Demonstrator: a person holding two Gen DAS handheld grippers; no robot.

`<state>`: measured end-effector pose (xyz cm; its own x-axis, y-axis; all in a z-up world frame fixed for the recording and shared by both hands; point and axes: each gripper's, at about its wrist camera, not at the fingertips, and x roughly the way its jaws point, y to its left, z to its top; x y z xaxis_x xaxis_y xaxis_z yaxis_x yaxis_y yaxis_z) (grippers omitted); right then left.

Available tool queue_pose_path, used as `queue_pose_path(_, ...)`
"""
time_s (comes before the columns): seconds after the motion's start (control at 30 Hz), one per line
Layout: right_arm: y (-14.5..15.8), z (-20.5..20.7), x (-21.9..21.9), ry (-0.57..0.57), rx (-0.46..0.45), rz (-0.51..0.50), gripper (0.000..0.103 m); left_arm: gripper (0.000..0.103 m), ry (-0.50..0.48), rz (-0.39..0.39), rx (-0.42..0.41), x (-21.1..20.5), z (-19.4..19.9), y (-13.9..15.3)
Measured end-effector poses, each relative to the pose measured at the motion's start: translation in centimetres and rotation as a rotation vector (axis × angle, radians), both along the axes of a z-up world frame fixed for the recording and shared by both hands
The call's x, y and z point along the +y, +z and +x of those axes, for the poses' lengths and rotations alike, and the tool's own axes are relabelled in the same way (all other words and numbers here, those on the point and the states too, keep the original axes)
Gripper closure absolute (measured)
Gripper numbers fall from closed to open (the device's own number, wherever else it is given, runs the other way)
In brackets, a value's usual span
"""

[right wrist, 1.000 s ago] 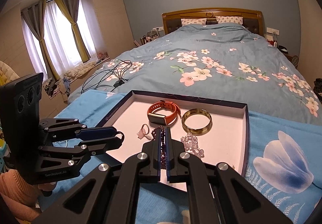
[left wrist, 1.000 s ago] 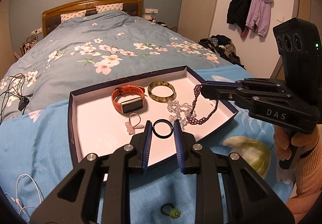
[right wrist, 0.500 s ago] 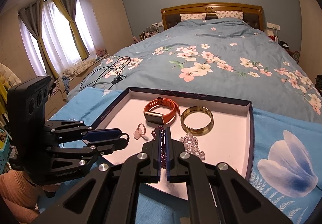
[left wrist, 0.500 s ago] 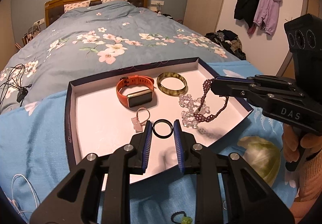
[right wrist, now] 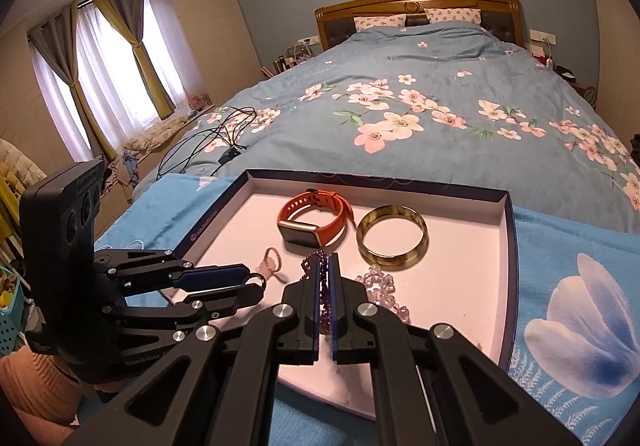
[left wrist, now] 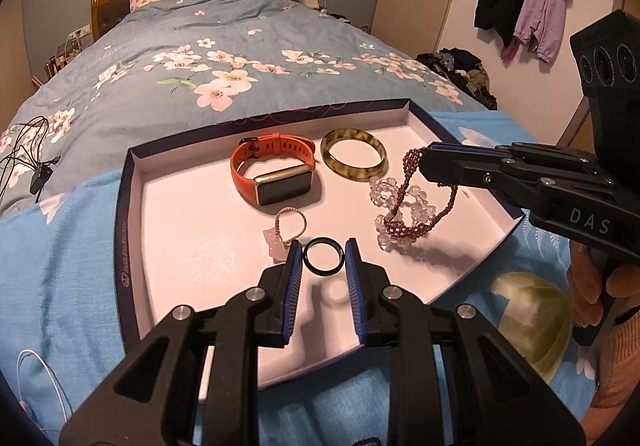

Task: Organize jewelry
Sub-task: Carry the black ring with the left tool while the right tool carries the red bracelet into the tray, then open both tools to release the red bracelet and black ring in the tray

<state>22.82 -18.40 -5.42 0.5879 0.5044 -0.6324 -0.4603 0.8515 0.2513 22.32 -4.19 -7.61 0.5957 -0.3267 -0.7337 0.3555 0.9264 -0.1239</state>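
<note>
Placing step is judged in hand: both pieces are held over the tray (left wrist: 132, 205), release onto bare floor called for next. Right gripper (right wrist: 328, 266) is clamped on the purple bead bracelet (left wrist: 404, 226), dangling onto the clear crystal bracelet (left wrist: 400, 205). Left gripper (left wrist: 323, 260) is closed on the black ring (left wrist: 323, 256), beside the pink charm ring (left wrist: 286, 228).

**Where things sit in your tray**

In your tray (left wrist: 132, 205) on the bed (left wrist: 224, 45), the watch (left wrist: 276, 173) lies left of the bangle (left wrist: 354, 159); nearer you, the charm ring (left wrist: 288, 226), then the plain ring (left wrist: 323, 256), the bead bracelet (left wrist: 400, 205) to their right
</note>
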Motion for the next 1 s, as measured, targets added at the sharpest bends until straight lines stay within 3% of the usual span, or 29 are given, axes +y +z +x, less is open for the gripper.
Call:
queue_pose_path(0.9, -2.3, 2.9, -1.3, -0.092, 0.069, -0.032, 0.096, 0.081, 0.033, 0.022, 0.047, -0.4, 2.2, -1.7)
queue_pose_path(1.0, -2.3, 2.9, -1.4, -0.102, 0.07, -0.034, 0.096, 0.073, 0.034, 0.019, 0.047, -0.4, 2.3, -1.7)
